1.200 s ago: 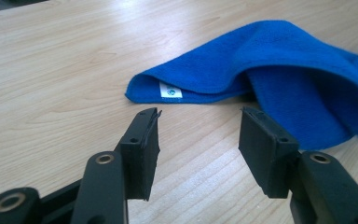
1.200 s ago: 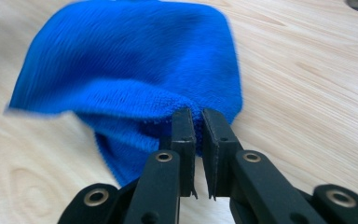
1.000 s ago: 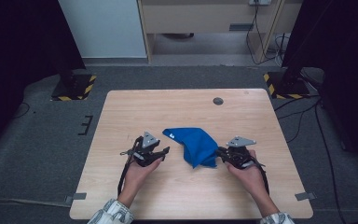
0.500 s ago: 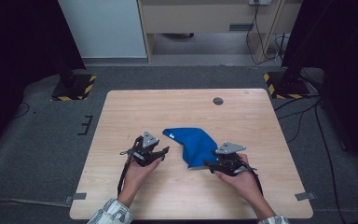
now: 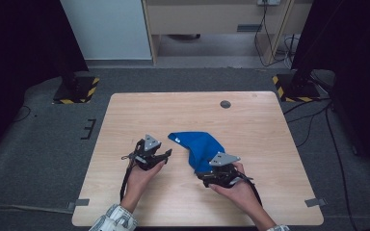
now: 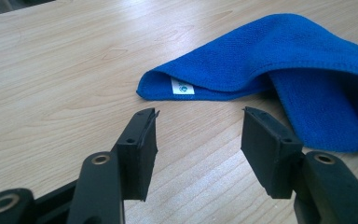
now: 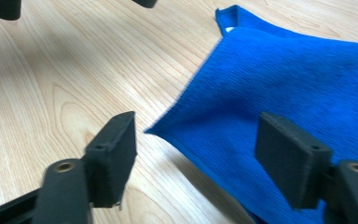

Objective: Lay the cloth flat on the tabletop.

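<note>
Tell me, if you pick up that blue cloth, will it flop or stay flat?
The blue cloth will probably flop: it already lies folded in soft layers. It looks thin and fuzzy, so likely light. Pushed, it would probably bunch up, not roll.

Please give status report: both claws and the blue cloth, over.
Left claw open, short of folded blue microfibre cloth. Right claw open over cloth corner, jaws just opened, nothing pinched. Wooden table ahead bare.

floor: grey carpet [image 5: 38,144] | table: light wood [image 5: 183,110] | rear: white panel [image 5: 103,29], wooden cabinet [image 5: 212,19]
</note>
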Action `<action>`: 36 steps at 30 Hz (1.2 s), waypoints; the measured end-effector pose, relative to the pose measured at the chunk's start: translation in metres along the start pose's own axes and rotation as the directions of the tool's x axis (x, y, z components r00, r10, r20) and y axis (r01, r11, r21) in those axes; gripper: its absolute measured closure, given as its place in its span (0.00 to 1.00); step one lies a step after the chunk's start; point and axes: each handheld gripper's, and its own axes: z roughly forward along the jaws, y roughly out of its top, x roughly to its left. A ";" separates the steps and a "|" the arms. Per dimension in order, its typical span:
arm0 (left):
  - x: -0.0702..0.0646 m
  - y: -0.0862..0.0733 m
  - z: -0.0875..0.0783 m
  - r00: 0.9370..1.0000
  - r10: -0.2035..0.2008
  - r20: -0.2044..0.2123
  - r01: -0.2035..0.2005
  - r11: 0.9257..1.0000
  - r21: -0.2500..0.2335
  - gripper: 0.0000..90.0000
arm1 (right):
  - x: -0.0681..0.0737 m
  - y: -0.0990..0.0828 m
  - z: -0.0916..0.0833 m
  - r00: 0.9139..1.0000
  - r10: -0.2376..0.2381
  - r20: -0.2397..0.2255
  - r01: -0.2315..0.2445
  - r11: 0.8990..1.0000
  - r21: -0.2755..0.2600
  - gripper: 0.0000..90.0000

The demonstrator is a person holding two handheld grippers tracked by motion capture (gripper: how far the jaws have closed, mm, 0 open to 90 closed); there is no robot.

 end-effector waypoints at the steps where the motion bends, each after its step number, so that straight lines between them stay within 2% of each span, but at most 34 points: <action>1: 0.000 0.000 0.000 1.000 0.000 -0.001 0.000 1.000 0.000 0.50 | 0.002 0.001 0.002 1.000 -0.005 0.002 0.005 1.000 -0.002 0.29; 5: -0.001 0.000 0.001 1.000 0.000 -0.001 0.000 1.000 0.001 0.49 | 0.010 0.003 0.012 0.999 0.007 0.047 -0.006 1.000 -0.002 0.16; 9: -0.002 0.000 0.001 1.000 0.002 0.003 -0.002 1.000 0.000 0.49 | 0.013 0.006 0.021 0.996 0.021 0.088 -0.021 1.000 -0.004 0.18; 11: -0.003 0.001 0.001 1.000 0.001 0.004 -0.001 1.000 -0.002 0.49 | 0.014 0.006 0.024 0.995 0.029 0.093 -0.028 1.000 -0.013 0.25; 13: -0.002 0.001 0.001 1.000 0.000 0.003 0.000 1.000 -0.002 0.49 | 0.014 0.006 0.027 0.993 0.014 0.115 -0.014 1.000 0.000 0.34; 15: -0.002 0.001 0.001 1.000 -0.002 0.004 0.002 1.000 -0.003 0.49 | 0.011 0.005 0.028 0.992 0.025 0.125 -0.025 1.000 -0.001 0.52; 17: -0.002 0.001 0.001 1.000 -0.004 0.004 0.004 1.000 -0.004 0.49 | 0.008 0.004 0.028 0.988 0.021 0.154 -0.022 1.000 0.008 0.64; 19: -0.002 0.001 0.001 1.000 -0.001 0.005 0.001 1.000 -0.001 0.49 | 0.002 0.002 0.025 0.987 0.039 0.153 -0.040 0.999 0.007 0.78; 22: -0.003 0.000 0.003 1.000 0.003 0.008 -0.003 1.000 0.005 0.49 | -0.008 0.000 0.021 0.986 0.068 0.151 -0.069 0.998 0.000 0.90; 25: -0.003 0.000 0.004 1.000 0.004 0.010 -0.004 1.000 0.007 0.49 | -0.015 -0.001 0.017 0.986 0.075 0.148 -0.076 0.997 0.000 0.96; 30: -0.003 0.002 0.004 1.000 0.006 0.010 -0.006 1.000 0.002 0.49 | -0.024 -0.001 0.011 0.985 0.084 0.153 -0.084 0.996 -0.007 0.98; 36: 0.006 0.007 0.017 1.000 0.009 -0.010 -0.009 1.000 0.013 0.46 | -0.039 -0.003 0.002 0.980 0.120 0.158 -0.118 0.993 -0.023 0.98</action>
